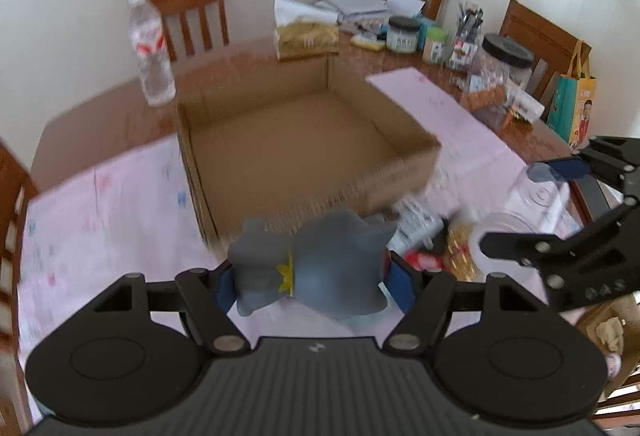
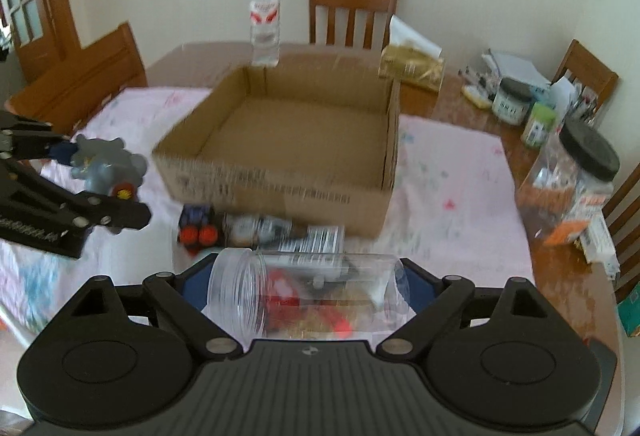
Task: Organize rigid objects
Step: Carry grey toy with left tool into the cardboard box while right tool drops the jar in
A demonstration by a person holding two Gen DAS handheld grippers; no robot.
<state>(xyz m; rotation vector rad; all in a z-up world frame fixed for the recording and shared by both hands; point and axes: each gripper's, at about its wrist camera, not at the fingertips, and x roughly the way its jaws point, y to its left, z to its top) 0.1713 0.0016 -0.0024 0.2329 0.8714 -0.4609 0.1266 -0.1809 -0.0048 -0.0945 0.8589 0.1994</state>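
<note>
**Both grippers loaded, box ahead**

My left gripper [image 1: 316, 282] clamps the grey toy [image 1: 312, 268]. My right gripper [image 2: 308, 292] grips a clear jar [image 2: 308, 288] lying sideways. Beyond, clutter lies on the pink cloth [image 2: 448, 172], then the open box [image 2: 288, 140], with 1 bottle [image 2: 264, 20] farthest.

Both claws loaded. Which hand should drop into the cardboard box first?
Probably right. The right claw holds the clear jar almost square to the box, near its front wall. The left claw, gripping the gray toy, sits off the box's front corner.
</note>
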